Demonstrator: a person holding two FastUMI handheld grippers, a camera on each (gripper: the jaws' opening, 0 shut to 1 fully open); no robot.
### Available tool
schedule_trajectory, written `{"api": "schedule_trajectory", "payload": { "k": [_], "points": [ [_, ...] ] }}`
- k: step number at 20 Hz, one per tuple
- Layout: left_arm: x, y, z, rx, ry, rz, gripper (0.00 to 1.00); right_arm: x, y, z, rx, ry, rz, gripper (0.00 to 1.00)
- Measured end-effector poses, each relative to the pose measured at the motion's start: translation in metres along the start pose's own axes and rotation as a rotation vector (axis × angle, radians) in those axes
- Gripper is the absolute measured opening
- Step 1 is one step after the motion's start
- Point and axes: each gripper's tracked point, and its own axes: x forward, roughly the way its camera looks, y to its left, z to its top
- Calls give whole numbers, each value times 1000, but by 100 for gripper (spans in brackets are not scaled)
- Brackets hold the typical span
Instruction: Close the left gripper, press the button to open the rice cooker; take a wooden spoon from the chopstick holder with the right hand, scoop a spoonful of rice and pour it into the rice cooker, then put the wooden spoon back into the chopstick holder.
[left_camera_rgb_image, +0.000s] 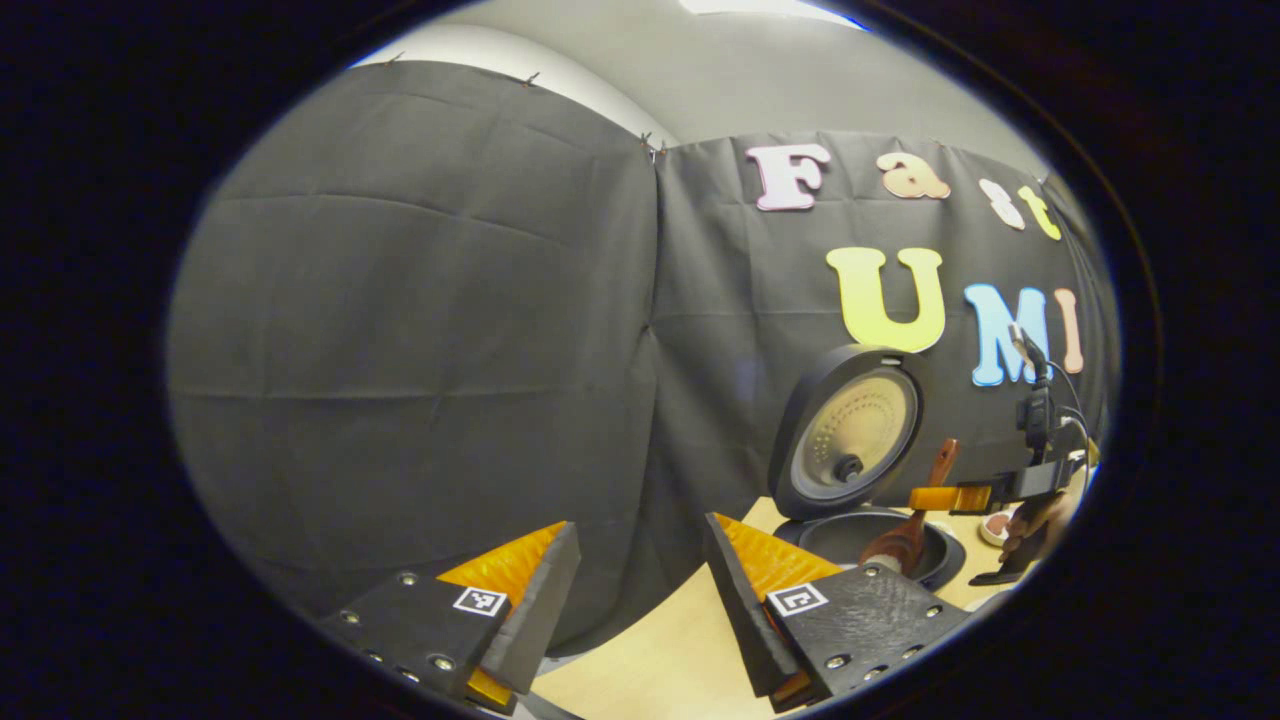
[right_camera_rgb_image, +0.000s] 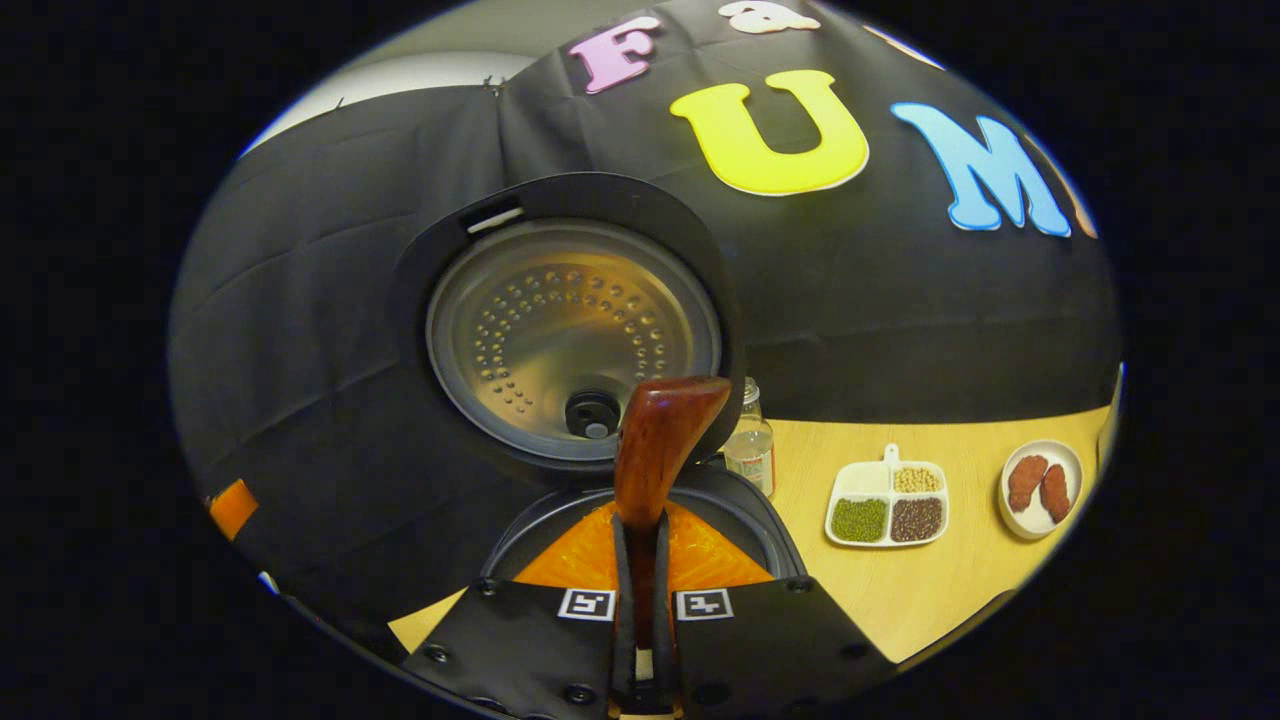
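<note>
A: Over the open pot of the black rice cooker (right_camera_rgb_image: 560, 300), the right gripper (right_camera_rgb_image: 640, 560) stands clenched on the handle of the reddish-brown wooden spoon (right_camera_rgb_image: 660, 440), both fingers pressing its sides. The round lid, its perforated metal liner showing, rises just beyond the gripper.

B: And the left gripper (left_camera_rgb_image: 640, 590)?

A: Released, jaws wide apart, held well back from the cooker, above the pale wooden table (left_camera_rgb_image: 650, 660). Ahead and to its right, the spoon's bowl hangs down over the pot rim.

B: Which step is this?

A: Likely the pour. Whether rice is left in the spoon cannot be told. To the right of the right gripper sit a white divided dish of beans (right_camera_rgb_image: 886, 505) and a small glass bottle (right_camera_rgb_image: 750, 440).

B: Next?

A: Lift the spoon clear and carry it back to the chopstick holder.
</note>
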Motion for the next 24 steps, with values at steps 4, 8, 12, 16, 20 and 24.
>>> {"api": "schedule_trajectory", "payload": {
  "k": [4,8,12,16,20,24],
  "points": [
    [0,-2,3,-4,-7,-13,77,-4,5,9,-180,-48,-18,8],
    [1,-3,4,-4,-11,-25,77,-9,15,18,-376,-100,-23,8],
    [1,-5,5,-11,-10,-26,77,-12,27,25,-581,-162,-26,8],
    [0,-8,6,-15,-12,-31,77,-23,37,31,-702,-218,-23,8],
    [2,-17,11,-21,-25,-52,77,-27,26,41,-495,-190,-10,8],
    [13,-45,18,-24,-46,-94,79,-47,-2,57,-145,-161,1,8]
  ]
}}
